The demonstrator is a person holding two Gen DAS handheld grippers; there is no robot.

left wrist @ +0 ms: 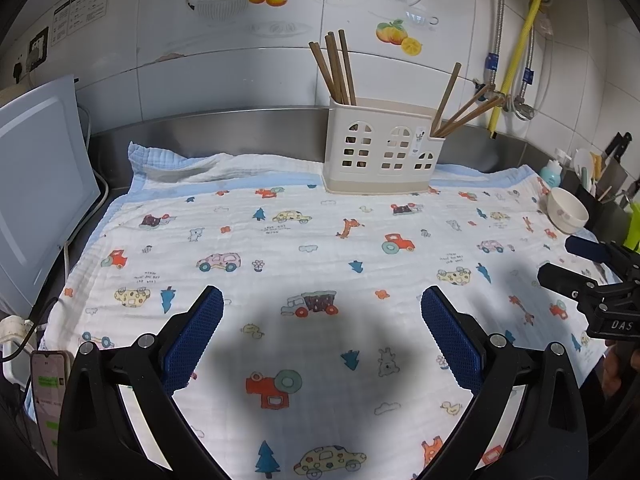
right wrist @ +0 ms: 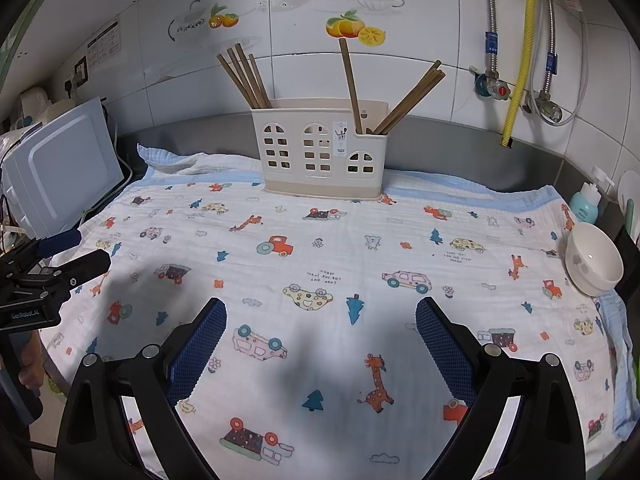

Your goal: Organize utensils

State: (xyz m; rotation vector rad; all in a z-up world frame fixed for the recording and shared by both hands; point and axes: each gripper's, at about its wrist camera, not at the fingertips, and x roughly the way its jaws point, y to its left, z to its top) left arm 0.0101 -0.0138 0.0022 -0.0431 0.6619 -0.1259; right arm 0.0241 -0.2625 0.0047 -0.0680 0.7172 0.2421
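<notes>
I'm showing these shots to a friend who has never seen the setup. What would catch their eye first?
Probably the cartoon-print cloth of cars, giraffes and trees covering the counter. At its back edge stands a cream utensil holder with little window cut-outs, brown chopsticks fanning from its left and right compartments. Up close, the blue-padded left hand-held gripper and right hand-held gripper both hang open and empty above the cloth.

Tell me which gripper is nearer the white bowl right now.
Right. The right gripper hovers over the cloth with the white bowl just off to its right; the left gripper sits further left, beyond the right one from the bowl.
</notes>
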